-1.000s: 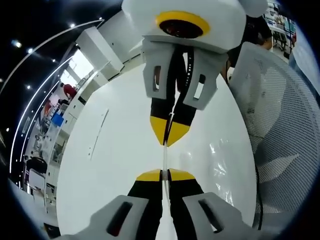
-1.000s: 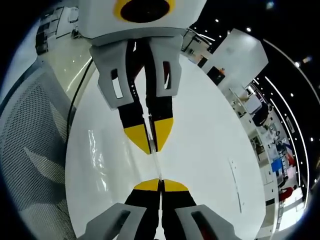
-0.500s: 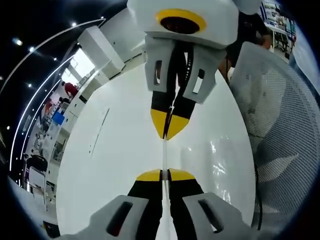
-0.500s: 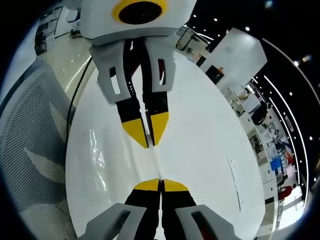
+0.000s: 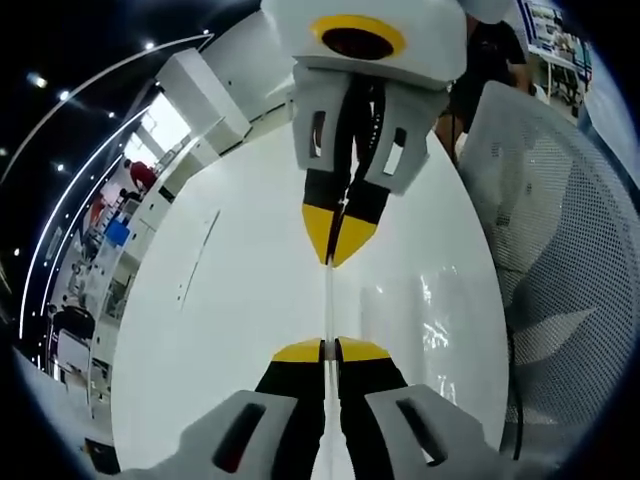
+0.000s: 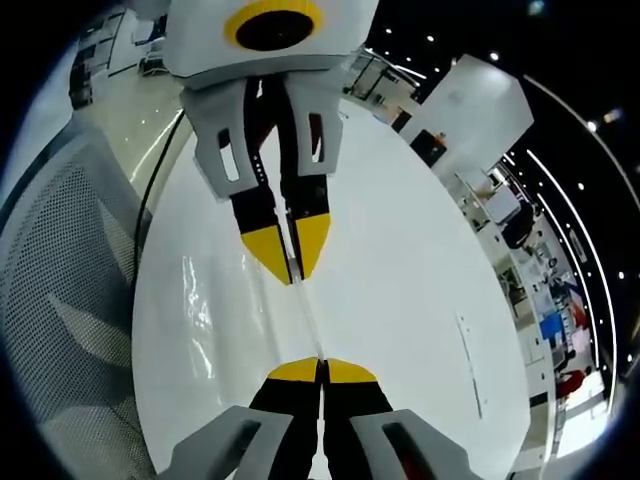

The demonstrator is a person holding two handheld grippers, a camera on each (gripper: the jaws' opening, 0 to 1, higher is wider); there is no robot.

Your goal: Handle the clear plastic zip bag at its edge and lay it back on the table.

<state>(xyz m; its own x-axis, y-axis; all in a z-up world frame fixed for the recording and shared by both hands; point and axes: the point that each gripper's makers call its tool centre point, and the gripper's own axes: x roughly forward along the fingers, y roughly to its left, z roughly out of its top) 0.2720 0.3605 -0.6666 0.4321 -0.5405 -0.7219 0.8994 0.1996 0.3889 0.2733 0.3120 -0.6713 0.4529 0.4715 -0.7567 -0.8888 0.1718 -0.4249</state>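
Above the white table, left gripper and right gripper facing, both clamped on the zip bag's taut edge

Left gripper: yellow fingertips, black fingers, pale grey housing behind.

Right gripper, facing it: yellow tips, black fingers, light grey body; a yellow ring around a black centre on its white top block.

Clear plastic zip bag: colourless, transparent, with white glare streaks; its edge is a thin pale line between the two pairs of tips.

Table: glossy plain white, with one thin grey line left of the grippers.

Mesh chair, beside the table: white-grey, fine perforated grid pattern.

Person beyond the table: dark clothing.

Blue box, far left of the table.

Ceiling beyond the table: black, dotted with small white lights.
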